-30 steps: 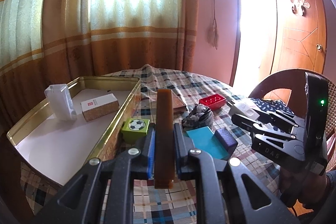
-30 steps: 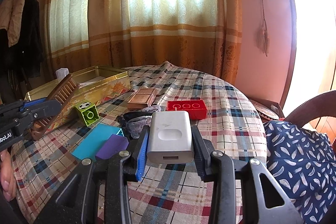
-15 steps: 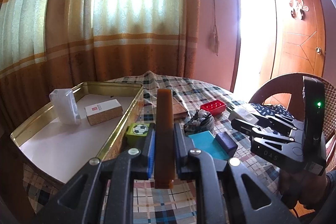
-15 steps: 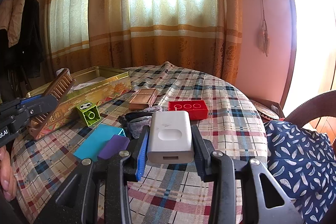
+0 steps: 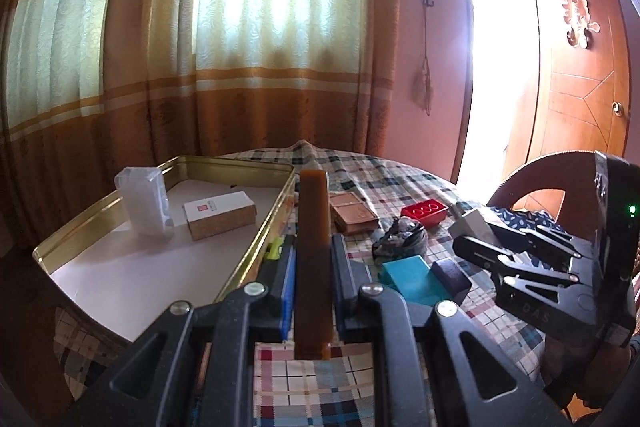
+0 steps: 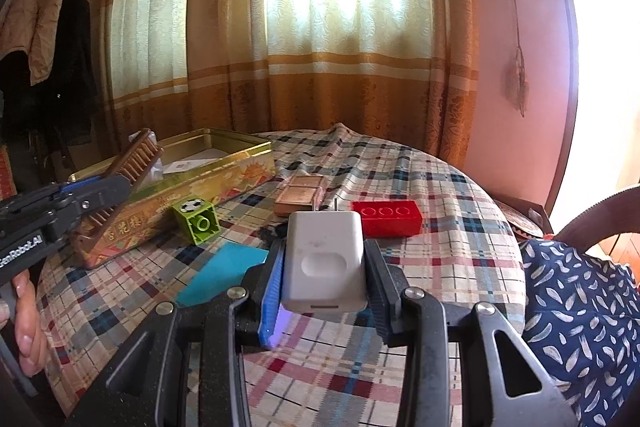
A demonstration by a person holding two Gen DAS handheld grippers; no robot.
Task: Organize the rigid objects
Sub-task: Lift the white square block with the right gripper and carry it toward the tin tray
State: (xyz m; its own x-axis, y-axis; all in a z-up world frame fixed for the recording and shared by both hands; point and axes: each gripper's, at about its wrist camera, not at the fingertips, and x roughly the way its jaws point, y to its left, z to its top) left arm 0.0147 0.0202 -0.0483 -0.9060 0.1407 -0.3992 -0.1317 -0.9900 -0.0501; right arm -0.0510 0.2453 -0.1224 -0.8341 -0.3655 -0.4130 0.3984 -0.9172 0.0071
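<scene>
While left fingers [image 5: 289, 279] clamp comb [image 5: 314, 251], right fingers [image 6: 376, 279] pinch charger [image 6: 325, 259]

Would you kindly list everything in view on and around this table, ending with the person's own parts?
tin tray: 1, gold, table's left
clear container: 1, transparent, inside tray
small box: 1, white and tan, inside tray
football cube: 1, green, beside tray
copper box: 1, table centre
red brick: 1, right of centre
teal card: 1, near purple block
comb: 1, brown, in left gripper
charger: 1, white, in right gripper
hand: 1, holding left gripper
</scene>
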